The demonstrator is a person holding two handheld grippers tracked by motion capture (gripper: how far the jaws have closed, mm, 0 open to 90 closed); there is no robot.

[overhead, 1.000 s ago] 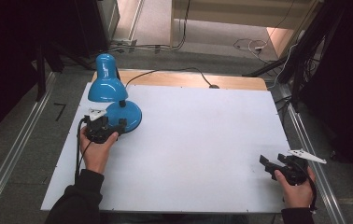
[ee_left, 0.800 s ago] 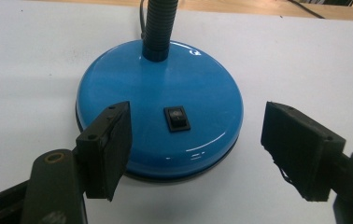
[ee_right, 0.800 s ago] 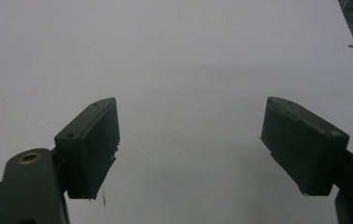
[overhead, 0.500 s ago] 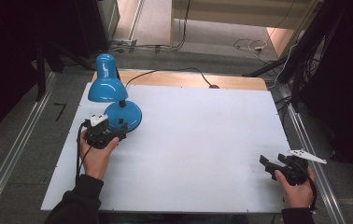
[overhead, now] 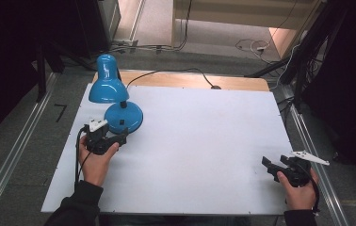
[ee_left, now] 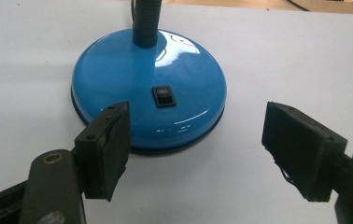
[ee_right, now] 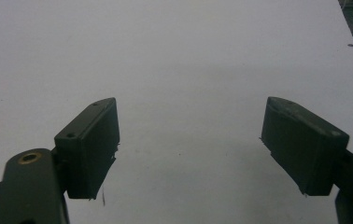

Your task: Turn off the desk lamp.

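A blue desk lamp stands at the table's left rear, its shade bent over a round base. In the left gripper view the base lies just ahead of the jaws, with a black rocker switch on top facing me and the gooseneck rising behind it. My left gripper is open, its tips close to the base's near rim, nothing between them. My right gripper rests open over bare table near the front right corner.
The white tabletop stretches between my two hands. The lamp's black cord runs off the wooden back edge. Metal rails flank the table, and dark equipment stands at both sides.
My left hand has edged slightly toward the lamp base. The right hand has stayed where it was.
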